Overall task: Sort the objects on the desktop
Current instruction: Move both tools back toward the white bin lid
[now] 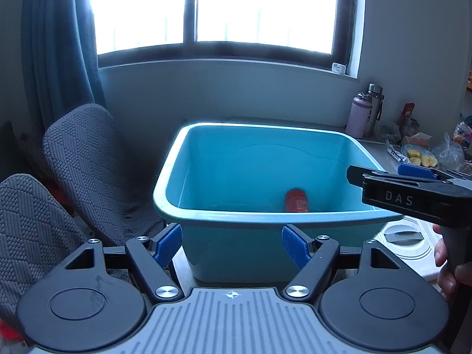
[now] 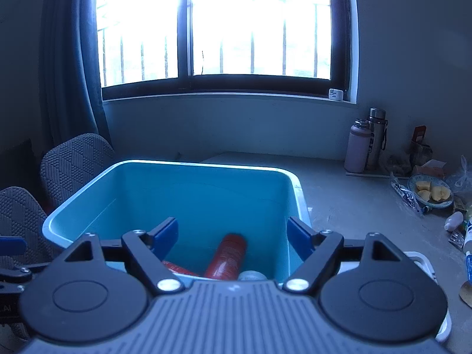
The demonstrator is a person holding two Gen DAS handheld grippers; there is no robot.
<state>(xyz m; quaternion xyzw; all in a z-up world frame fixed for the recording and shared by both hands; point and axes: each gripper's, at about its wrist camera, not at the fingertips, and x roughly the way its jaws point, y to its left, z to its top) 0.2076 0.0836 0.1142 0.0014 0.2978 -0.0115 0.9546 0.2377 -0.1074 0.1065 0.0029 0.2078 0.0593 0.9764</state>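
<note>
The right claw (image 2: 233,237) hangs over the teal tub (image 2: 88,194), its jaws opening with nothing between them. Directly beneath it a red can (image 2: 228,255) lies on its side on the tub floor, where sorted items collect. The left claw (image 1: 231,244) waits just short of the tub's near wall, spread and empty, likely ready for the next item on the desk (image 2: 354,203).
</note>
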